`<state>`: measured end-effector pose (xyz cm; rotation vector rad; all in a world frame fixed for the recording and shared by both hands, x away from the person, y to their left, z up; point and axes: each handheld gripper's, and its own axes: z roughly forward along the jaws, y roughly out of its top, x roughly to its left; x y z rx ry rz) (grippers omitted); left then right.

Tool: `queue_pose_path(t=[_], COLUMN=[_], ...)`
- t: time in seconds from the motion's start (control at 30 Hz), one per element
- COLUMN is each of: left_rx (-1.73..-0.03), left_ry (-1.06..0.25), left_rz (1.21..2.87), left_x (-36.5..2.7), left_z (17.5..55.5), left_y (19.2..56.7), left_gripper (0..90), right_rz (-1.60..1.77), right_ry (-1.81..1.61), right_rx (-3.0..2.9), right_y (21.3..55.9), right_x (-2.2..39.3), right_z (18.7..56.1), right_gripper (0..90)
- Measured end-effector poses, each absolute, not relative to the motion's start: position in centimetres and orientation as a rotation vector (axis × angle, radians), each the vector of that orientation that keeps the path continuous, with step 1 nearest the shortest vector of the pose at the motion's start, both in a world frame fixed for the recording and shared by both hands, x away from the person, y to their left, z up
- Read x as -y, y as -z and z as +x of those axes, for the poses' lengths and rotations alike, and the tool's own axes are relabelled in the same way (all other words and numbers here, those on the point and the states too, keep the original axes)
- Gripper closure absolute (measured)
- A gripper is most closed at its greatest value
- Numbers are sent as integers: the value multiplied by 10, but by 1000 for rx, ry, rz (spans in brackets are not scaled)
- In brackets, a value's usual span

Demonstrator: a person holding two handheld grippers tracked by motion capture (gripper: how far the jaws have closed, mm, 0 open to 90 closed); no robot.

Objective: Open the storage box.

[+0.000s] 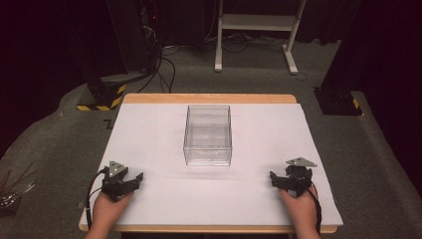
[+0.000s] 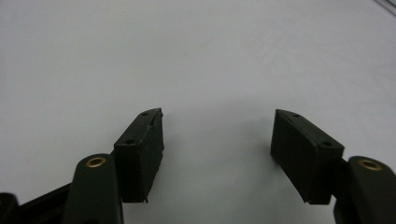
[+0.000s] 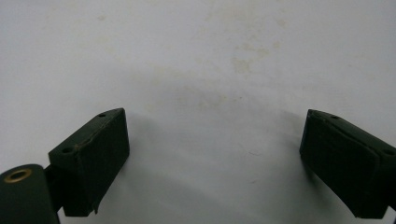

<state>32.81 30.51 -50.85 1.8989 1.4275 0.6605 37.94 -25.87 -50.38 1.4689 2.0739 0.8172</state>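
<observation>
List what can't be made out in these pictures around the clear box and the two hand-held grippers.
- Clear plastic box, high view: it looks empty, but its see-through walls and glare could hide something small or clear.
- Box corner, left gripper view: cut off by the frame's top right edge.
- Items at the floor's left edge, high view: dark, small and cut off.
- Left hand-held gripper and right hand-held gripper, high view: too small to read the jaws' gap.

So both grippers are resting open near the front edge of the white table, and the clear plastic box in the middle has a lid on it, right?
Not quite: the clear plastic box has no lid; the high view shows its top open and nothing inside. The rest holds: the left gripper and right gripper sit open near the front edge of the white table, nothing between their jaws.
</observation>
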Motion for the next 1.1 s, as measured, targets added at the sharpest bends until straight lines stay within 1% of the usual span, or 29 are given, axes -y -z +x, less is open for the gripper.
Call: queue_pose_path(t=[0.67, 0.77, 0.83, 1.03, 1.1], left_rx=[-1426, -1428, -1430, -1429, -1430], left_ry=[-668, -670, -665, -663, -664], left_rz=[1903, 1901, 1898, 1899, 1899], left_x=[-304, -305, -304, -305, -304], left_z=[327, 327, 327, 328, 328], left_y=[508, 508, 508, 508, 508], left_gripper=[347, 347, 347, 347, 347], right_rz=[1466, 1453, 1454, 1437, 1431], right_ry=[-815, -833, -830, -835, -854], right_rx=[-2076, -2082, -2078, -2084, -2086], right_y=[503, 503, 503, 499, 496], right_x=[259, 259, 258, 259, 259], right_z=[379, 377, 376, 372, 370], right_gripper=[91, 133, 140, 233, 249])
